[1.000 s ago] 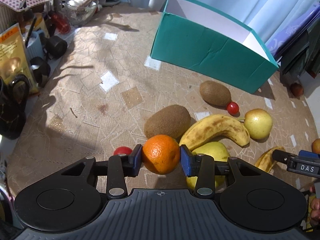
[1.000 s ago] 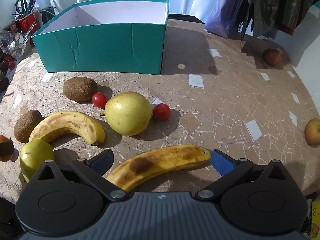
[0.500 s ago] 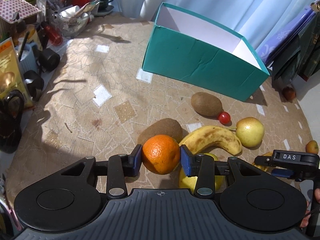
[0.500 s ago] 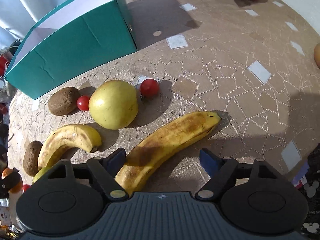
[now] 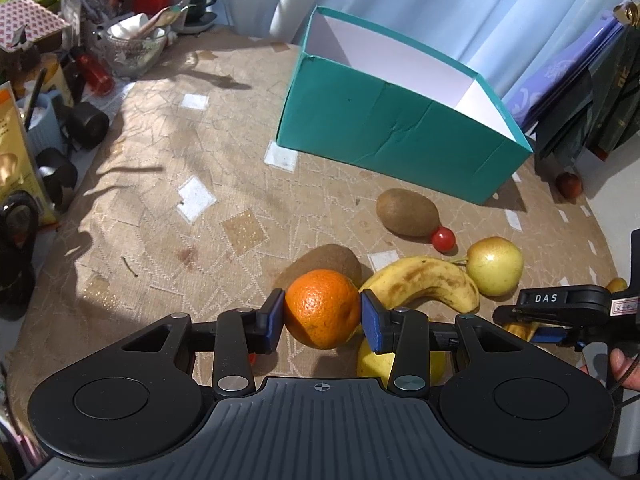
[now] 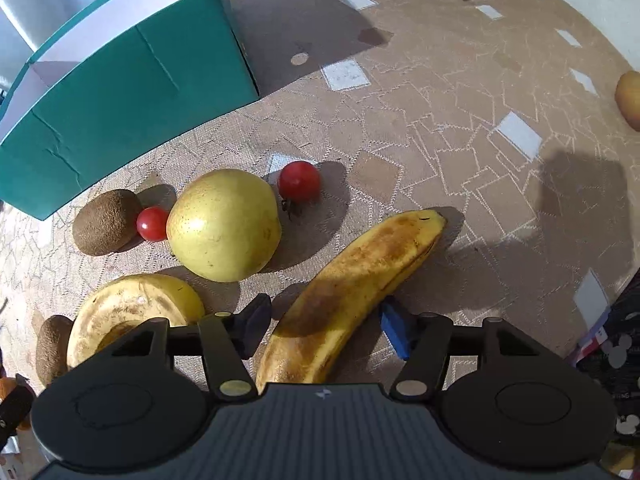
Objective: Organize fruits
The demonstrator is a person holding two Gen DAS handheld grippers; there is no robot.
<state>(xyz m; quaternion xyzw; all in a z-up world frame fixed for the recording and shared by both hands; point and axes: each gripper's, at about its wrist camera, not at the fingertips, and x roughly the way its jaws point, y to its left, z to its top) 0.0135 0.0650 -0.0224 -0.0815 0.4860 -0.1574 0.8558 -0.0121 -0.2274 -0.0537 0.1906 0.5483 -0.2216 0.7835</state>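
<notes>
Left gripper (image 5: 322,318): fingers closed on the orange (image 5: 322,308), blue pads on its two sides, fruit lifted above the worktop (image 5: 160,208). Teal box (image 5: 384,128) stands toward the far edge, open top, nothing visible inside.

Right gripper (image 6: 324,326): fingers part open, straddling the spotted banana (image 6: 348,292), which lies on the worktop; a gap shows on each side, so no grip yet.

Risks (judgement): the orange is round and held at only two contact points, so a jolt could roll it out. The banana runs at a slant between the fingers; closing may pinch it off-centre, so it swings, or bruise the soft flesh.

Room: open cloth lies left of the box; the pear (image 6: 224,224), cherry tomatoes (image 6: 299,181) and kiwis (image 6: 106,222) crowd the path in front of it.
</notes>
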